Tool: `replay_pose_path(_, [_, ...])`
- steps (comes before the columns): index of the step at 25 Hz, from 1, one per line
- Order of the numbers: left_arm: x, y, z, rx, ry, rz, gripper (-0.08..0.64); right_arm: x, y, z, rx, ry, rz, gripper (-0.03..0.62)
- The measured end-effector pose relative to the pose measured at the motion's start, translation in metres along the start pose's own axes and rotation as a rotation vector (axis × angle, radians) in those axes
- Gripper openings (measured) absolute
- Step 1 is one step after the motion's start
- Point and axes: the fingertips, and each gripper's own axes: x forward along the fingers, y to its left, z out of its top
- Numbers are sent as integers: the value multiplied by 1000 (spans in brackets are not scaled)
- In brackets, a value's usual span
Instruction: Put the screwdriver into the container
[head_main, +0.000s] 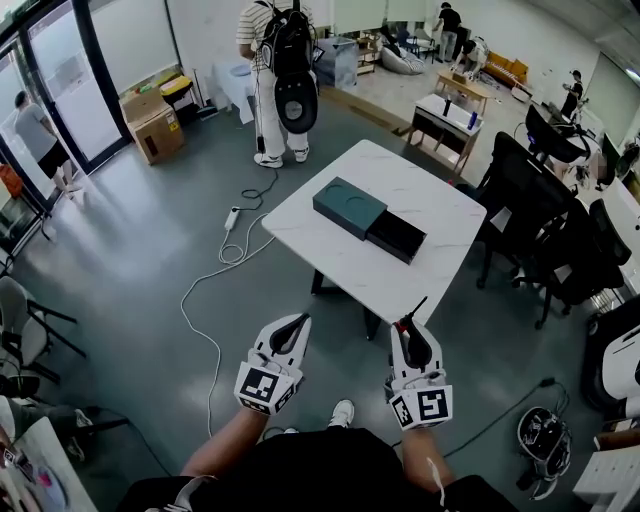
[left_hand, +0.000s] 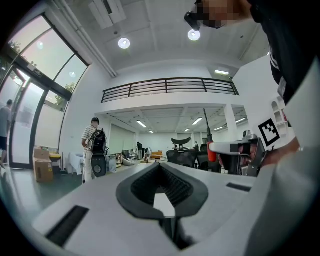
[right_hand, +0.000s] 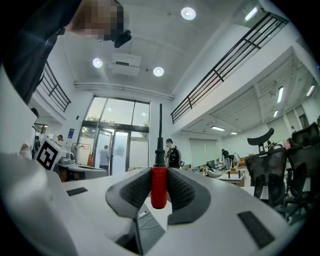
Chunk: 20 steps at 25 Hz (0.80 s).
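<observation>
Two grippers hover near the person. The right gripper pinches the screwdriver by its red handle, long axis along the jaws, black shaft pointing far toward the table bearing the container. The left gripper has its jaws pressed together, empty.

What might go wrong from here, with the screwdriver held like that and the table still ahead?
The right gripper grips the screwdriver only by its red handle, shaft sticking out ahead, so it might tilt or slip on the way. The open black container adjoins a dark green cover, so the tool might land there instead.
</observation>
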Motion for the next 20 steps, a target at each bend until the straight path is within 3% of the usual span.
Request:
replay_pose_path(12, [32,9,-10,-3,34,68,3,22,-38,-12,19,43,54,109])
replay_pose_path(20, [59,42,-8,0,13,50,3,62,-42,-20,-15,48,17,109])
